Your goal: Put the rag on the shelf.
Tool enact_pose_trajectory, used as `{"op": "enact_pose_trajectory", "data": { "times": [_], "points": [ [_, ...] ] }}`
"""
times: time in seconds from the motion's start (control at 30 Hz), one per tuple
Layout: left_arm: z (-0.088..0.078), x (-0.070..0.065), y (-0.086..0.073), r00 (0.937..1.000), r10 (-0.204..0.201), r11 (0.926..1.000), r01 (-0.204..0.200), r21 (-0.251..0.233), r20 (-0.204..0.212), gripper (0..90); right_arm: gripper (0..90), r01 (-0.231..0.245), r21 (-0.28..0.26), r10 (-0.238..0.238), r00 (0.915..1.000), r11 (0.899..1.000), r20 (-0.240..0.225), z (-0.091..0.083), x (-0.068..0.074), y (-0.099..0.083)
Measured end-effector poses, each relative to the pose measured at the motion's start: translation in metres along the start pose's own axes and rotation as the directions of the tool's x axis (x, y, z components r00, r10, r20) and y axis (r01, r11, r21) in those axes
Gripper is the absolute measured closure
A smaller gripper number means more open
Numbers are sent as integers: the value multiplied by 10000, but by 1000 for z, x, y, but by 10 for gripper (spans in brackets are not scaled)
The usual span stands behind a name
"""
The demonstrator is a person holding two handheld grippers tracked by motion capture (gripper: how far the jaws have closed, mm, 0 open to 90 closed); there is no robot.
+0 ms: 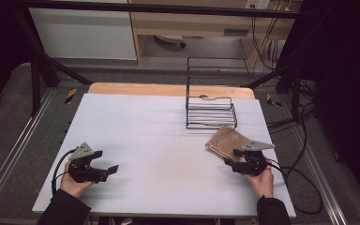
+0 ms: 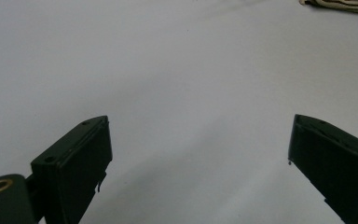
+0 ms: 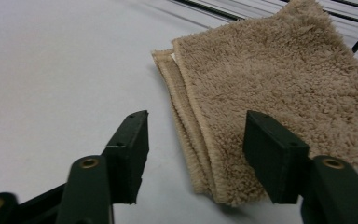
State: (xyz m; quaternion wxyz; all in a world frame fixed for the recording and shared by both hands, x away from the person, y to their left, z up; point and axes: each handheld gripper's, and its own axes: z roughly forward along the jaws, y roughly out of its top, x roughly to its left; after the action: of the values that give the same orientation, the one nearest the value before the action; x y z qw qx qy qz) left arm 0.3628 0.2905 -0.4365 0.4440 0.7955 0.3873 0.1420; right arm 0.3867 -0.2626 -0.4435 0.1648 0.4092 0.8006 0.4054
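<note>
Grey carpet and a dark metal frame surround your workplace, a white table [image 1: 159,140] with a wooden strip along its far edge. Toward the far right of that table stands a black wire rack [image 1: 211,112]. Just in front of it, touching its near edge in the high view, lies a folded tan towel [image 1: 226,142], flat on the surface, its stacked layers showing along the folded edge in the right gripper view.

Your right gripper [image 3: 193,140] sits at the towel's near corner. Its jaws stand partly apart, one on each side of the folded edge: one jaw over the bare table beside the towel, the other over the pile. The pads are not pressing the cloth, so nothing is held.

Your left gripper [image 2: 198,140] rests low over the near left part of the table, well apart from the towel. Its jaws stand wide apart with bare white surface between them, and it holds nothing. A strip of the towel shows far off at the top edge of the left gripper view.
</note>
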Motion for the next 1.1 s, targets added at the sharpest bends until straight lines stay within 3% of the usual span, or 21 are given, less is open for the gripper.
{"op": "enact_pose_trajectory", "data": {
  "times": [0.23,0.67,1.1],
  "points": [
    [0,-1,0,10000,9,10000,-9,20,-13,64,560,501,504,-525,9975,9975,471,7,-1,-1],
    [1,-1,0,10000,25,10000,-25,67,-12,69,645,1474,857,-1545,9845,9854,826,15,4,-2],
    [1,0,0,10000,0,10000,0,80,-5,73,795,1102,996,-1190,9891,9889,871,15,-1,3]
  ]
}}
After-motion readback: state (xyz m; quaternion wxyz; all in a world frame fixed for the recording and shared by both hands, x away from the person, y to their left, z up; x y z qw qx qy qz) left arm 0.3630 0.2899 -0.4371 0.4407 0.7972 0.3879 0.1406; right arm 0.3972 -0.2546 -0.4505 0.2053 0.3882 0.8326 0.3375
